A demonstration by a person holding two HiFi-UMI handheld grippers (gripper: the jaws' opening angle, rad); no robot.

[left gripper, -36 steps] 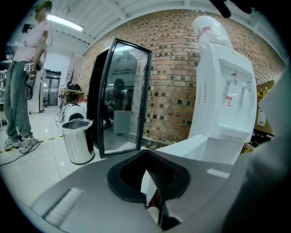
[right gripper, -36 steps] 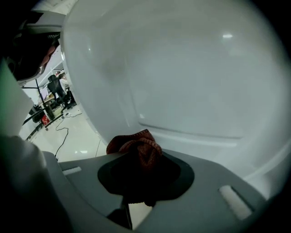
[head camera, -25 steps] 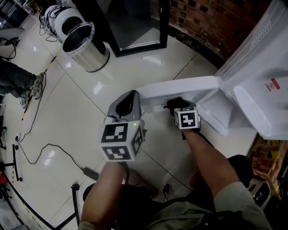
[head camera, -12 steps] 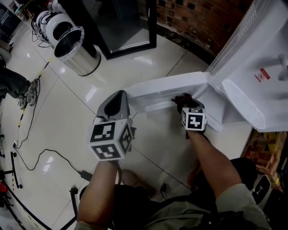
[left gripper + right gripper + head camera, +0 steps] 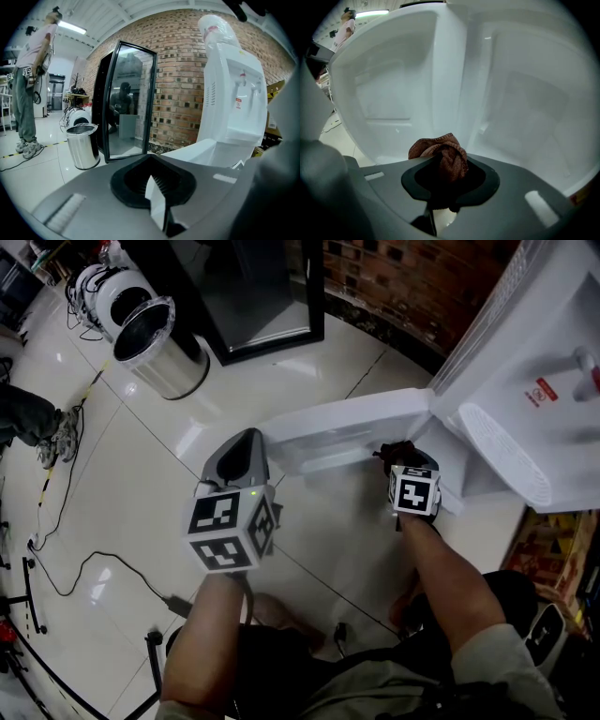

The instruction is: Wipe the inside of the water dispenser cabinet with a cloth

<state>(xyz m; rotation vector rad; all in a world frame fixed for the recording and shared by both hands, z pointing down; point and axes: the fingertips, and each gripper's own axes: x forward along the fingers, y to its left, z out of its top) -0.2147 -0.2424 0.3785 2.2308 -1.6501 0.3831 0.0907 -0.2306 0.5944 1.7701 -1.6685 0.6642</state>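
Right tongs [image 5: 443, 187] grasping brown cloth [image 5: 440, 150] at mouth of open white cabinet [image 5: 511, 93], left tongs [image 5: 157, 201] clenched empty, above tiled floor [image 5: 141, 484].

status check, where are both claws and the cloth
Left claw shut, empty. Right claw shut on cloth, at open cabinet. Nothing in the way.

Ahead of you a steel waste bin [image 5: 159, 348] stands on the tiled floor [image 5: 141, 465], just beside a black-framed glass door [image 5: 262, 292] at the floor's far edge, below the brick wall [image 5: 403, 282]. A black cable [image 5: 131, 573] trails along the floor's left edge, where a person [image 5: 28, 79] stands.
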